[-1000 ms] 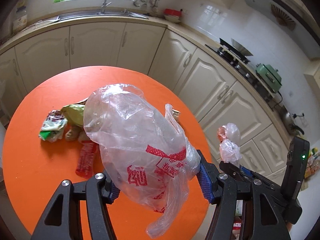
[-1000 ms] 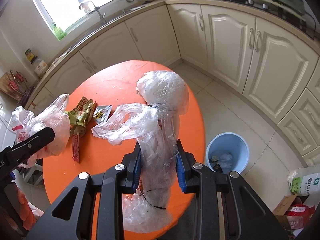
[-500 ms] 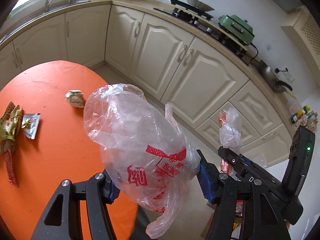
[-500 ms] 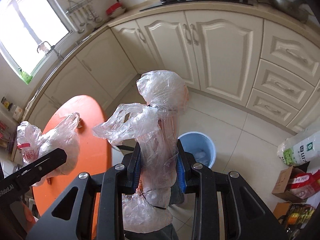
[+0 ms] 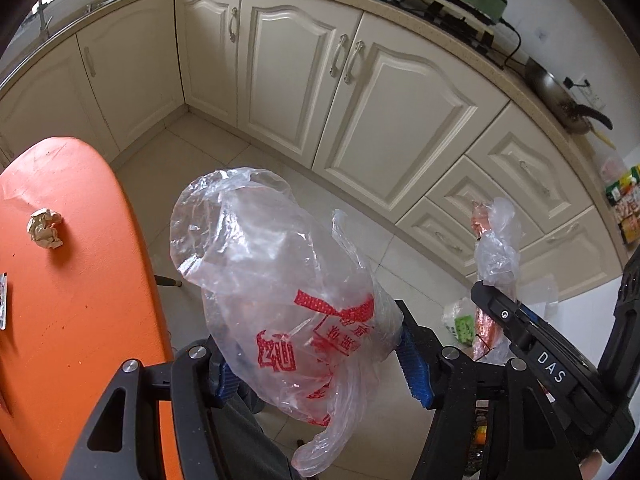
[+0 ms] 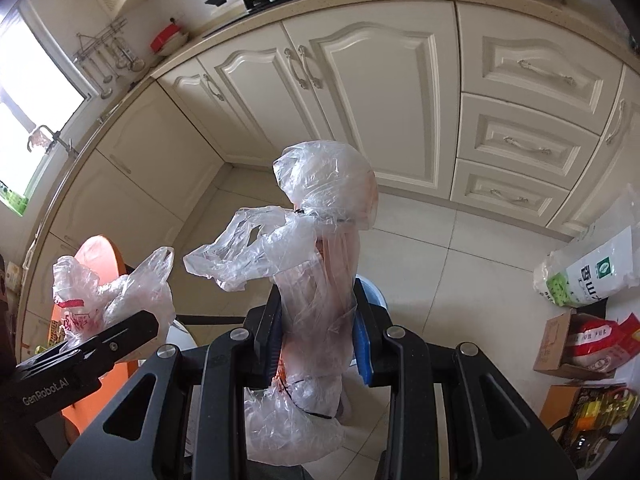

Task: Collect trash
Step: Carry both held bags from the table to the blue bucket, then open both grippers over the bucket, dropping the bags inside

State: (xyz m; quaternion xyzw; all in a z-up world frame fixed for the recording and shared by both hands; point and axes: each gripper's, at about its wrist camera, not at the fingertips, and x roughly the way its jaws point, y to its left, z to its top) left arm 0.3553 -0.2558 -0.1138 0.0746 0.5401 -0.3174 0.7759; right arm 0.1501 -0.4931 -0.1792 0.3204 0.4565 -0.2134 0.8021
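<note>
Two tools, left tool [image 5: 320, 360] and right tool [image 6: 318, 332], each clamp one plastic bag [image 5: 280, 280].

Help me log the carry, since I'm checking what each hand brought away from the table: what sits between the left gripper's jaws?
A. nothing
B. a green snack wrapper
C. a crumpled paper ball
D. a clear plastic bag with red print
D: in the left wrist view the left gripper has the clear plastic bag with red print bulging between its blue pads, while the crumpled paper ball lies on the orange round table.
</note>
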